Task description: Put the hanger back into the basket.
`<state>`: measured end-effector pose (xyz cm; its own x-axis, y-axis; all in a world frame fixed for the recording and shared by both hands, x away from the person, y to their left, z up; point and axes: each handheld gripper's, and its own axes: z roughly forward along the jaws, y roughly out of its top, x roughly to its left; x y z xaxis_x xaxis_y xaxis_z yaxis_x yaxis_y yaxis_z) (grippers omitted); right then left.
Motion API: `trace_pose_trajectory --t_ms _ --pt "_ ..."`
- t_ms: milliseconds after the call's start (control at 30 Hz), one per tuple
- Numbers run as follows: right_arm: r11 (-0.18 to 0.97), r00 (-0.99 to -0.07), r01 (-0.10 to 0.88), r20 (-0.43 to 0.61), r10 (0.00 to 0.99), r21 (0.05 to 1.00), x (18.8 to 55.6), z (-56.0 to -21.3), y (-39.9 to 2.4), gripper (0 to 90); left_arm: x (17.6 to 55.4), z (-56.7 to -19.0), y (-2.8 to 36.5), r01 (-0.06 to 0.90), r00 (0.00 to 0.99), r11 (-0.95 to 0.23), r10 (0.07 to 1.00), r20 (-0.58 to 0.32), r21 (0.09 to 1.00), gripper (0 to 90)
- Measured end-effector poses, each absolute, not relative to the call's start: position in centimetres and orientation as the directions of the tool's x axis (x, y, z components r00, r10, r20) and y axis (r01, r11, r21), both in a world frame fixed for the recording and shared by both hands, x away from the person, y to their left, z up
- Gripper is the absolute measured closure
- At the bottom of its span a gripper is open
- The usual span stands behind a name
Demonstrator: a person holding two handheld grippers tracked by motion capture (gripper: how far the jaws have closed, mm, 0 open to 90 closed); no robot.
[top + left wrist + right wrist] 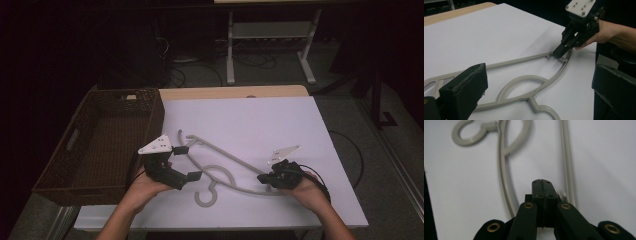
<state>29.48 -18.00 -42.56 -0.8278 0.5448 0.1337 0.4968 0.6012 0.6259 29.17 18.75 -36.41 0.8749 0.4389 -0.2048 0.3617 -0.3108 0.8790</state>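
A grey hanger lies flat on the tabletop beside the basket; right tool, jaws closed, meets its far end, left tool gapes empty over the near end.

Wooden-edged table under a white sheet. On the sheet, flat: grey plastic clothes hanger, hook toward the near edge. At the left edge, a dark wicker basket, apparently overhanging.

Left claw jaws spread wide, held in left hand. Right claw jaws pressed together, right hand gripping.
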Motion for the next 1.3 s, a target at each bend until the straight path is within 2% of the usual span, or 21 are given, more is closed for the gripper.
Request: trace_pose_trajectory --t_ms 433,700,1000,1033,1200,1300 --pt "0.641 -0.817 0.507 0.083 0.571 0.576 30.4 -43.6 -18.2 89.7 29.2 -36.7 18.6 0.371 0.874 -0.311 0.435 -0.216 0.875 0.0" --pt "0.615 -0.775 0.538 0.051 0.63 0.577 32.4 -43.4 -19.2 89.7 29.1 -36.8 18.3 0.372 0.875 -0.31 0.431 -0.22 0.875 0.0" --pt "0.601 -0.714 0.561 -0.035 0.699 0.569 36.4 -43.4 -20.1 89.7 29.1 -36.8 18.3 0.372 0.876 -0.31 0.429 -0.22 0.875 0.0" --pt "0.615 -0.705 0.558 -0.071 0.705 0.557 37.4 -43.4 -20.1 89.7 29.1 -36.8 18.3 0.372 0.876 -0.308 0.429 -0.221 0.875 0.0" --pt "0.605 -0.685 0.569 -0.087 0.723 0.557 38.8 -43.3 -20.1 89.7 29.1 -36.7 18.4 0.37 0.877 -0.305 0.427 -0.221 0.877 0.0" --pt "0.58 -0.689 0.557 -0.059 0.722 0.595 39.0 -42.8 -19.9 89.7 29.1 -36.6 18.5 0.369 0.877 -0.304 0.428 -0.22 0.878 0.0"
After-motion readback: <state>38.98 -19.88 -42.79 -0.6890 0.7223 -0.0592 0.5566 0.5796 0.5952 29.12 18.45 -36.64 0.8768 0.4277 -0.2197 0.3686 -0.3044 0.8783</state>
